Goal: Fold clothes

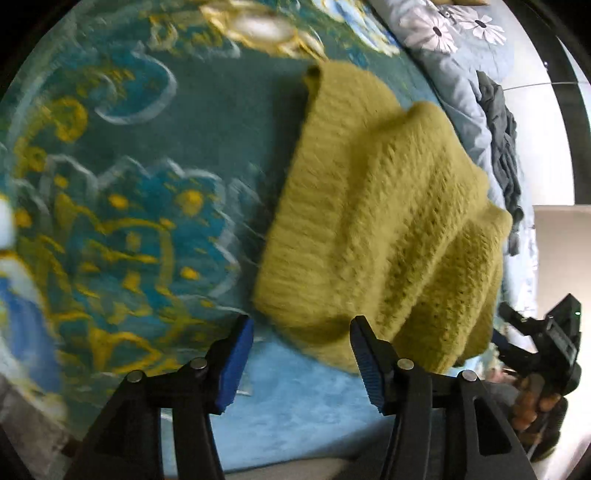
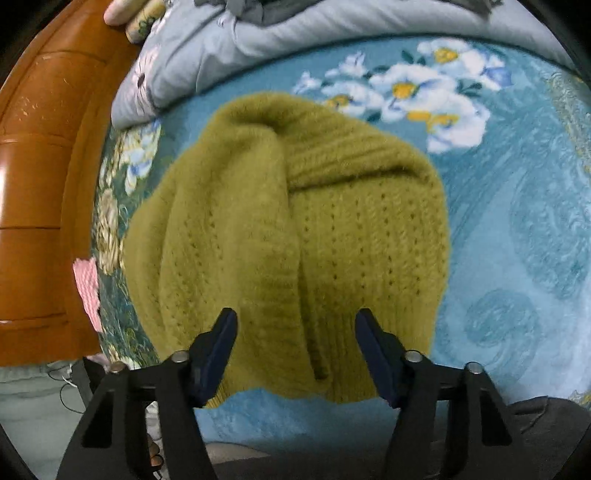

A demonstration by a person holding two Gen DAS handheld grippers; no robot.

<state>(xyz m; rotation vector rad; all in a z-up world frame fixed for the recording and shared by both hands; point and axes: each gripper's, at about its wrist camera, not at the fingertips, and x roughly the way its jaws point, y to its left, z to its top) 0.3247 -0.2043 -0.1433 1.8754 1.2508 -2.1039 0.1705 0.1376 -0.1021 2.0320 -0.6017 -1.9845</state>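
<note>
One green knitted sweater [image 2: 295, 236], folded, on one blue flowered blanket [image 2: 517, 221]. One grey quilt [image 2: 229, 48] with flower print, one dark crumpled cloth [image 1: 502, 147] on top of it. One wooden bed board [image 2: 40, 177]. One small pink knitted piece [image 2: 88, 288]. Two grippers: left gripper [image 1: 301, 354], right gripper [image 2: 295, 350], each with two blue-padded fingers, so four in total

A bed is being covered by a teal floral blanket [image 2: 517, 221], flanked by an orange wooden headboard [image 2: 37, 184] and a grey quilt [image 2: 258, 33].
</note>
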